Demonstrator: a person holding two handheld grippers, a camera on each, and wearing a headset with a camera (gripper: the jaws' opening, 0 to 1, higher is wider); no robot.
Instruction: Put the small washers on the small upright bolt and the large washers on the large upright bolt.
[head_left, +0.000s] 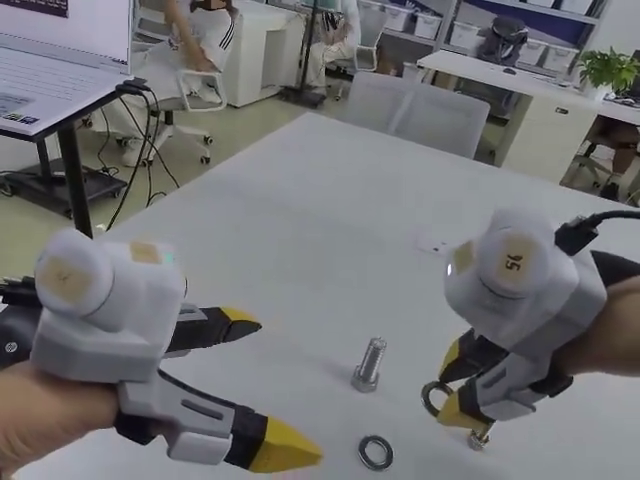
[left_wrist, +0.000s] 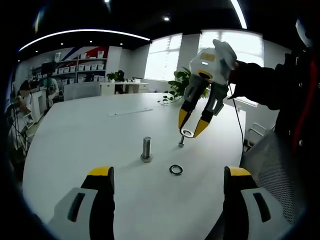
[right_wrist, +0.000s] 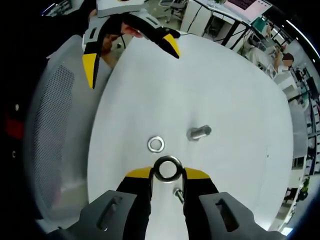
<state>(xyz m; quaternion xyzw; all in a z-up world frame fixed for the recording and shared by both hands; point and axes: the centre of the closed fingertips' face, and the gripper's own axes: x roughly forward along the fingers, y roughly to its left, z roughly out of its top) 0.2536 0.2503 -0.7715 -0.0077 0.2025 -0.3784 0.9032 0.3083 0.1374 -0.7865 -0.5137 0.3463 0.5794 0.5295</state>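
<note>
L gripper (head_left: 265, 385): lower left of head view; jaws spread wide, nothing between the yellow tips. In R gripper view, across top of frame, tips likewise well apart.
R gripper (head_left: 450, 385): lower right of head view, angled down twd table; jaws closed on a washer.
held washer (right_wrist: 167, 169): metal ring pinched at its edge betw yellow tips of R gripper, hole facing the camera in R gripper view. In head view at bottom right, off the tabletop. In L gripper view just right of centre, at the R gripper's tips.
small bolt (right_wrist: 178, 194): upright on table, directly under held washer. In R gripper view seen betw the jaws, just below the ring. In head view at bottom right, just beneath the R gripper's tips. Ring touching bolt top or not: cannot tell.
large bolt (head_left: 368, 363): upright on its head, low centre of head view, betw the two grippers, apart from both. Left of small bolt in L gripper view.
loose washer (head_left: 375, 452): flat on table, bottom edge of head view, near large bolt but not touching it.
table (head_left: 300, 230): white top, runs from bottom to upper centre of head view.
bkgd: laptop (head_left: 50, 60) upper left, grey chair (head_left: 420, 115) top centre at table's far end, plant (head_left: 610, 65) upper right.
</note>
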